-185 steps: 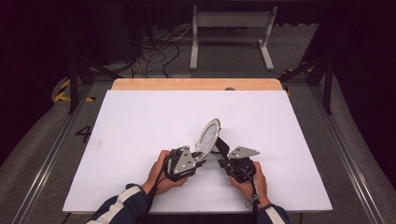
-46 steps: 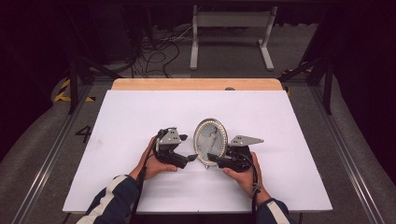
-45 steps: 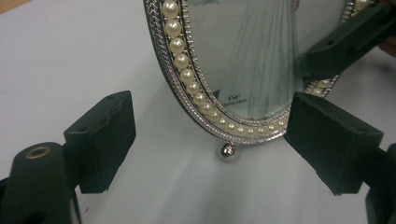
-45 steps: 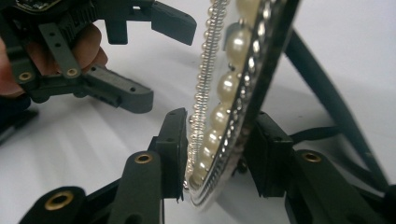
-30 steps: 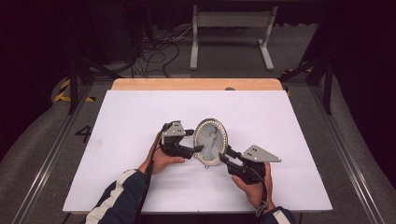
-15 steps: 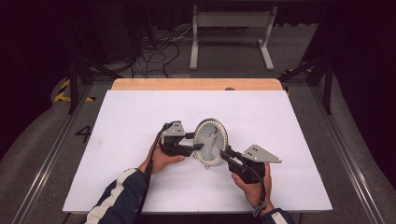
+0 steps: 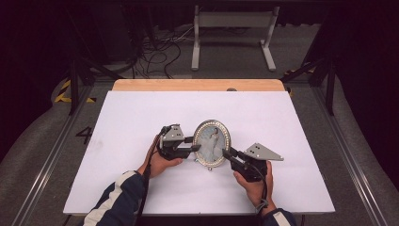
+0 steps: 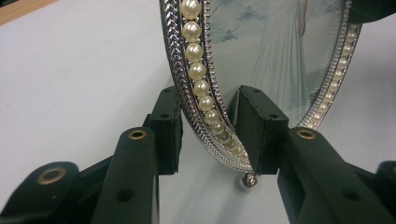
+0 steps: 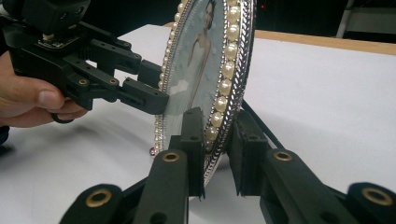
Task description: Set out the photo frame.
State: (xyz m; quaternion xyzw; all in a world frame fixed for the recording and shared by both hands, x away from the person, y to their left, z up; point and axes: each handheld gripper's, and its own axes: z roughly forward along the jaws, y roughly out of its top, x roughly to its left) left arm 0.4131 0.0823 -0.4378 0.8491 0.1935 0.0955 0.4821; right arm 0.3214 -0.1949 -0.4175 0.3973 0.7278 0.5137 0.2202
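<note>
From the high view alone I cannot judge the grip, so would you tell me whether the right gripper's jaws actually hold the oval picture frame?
Observer: Yes. In the right gripper view the right gripper has just been closing its jaws. They press on the pearl-trimmed silver oval picture frame, one pad on the front rim and one behind.
Operator: And the left gripper?
Observer: The left gripper has just been closing too. The frame's lower rim sits between its jaws, and the pads appear to touch both faces.
Operator: Is the frame standing on the table?
Observer: It is nearly upright. Its small ball foot is on or just above the white table; I cannot tell which.
</note>
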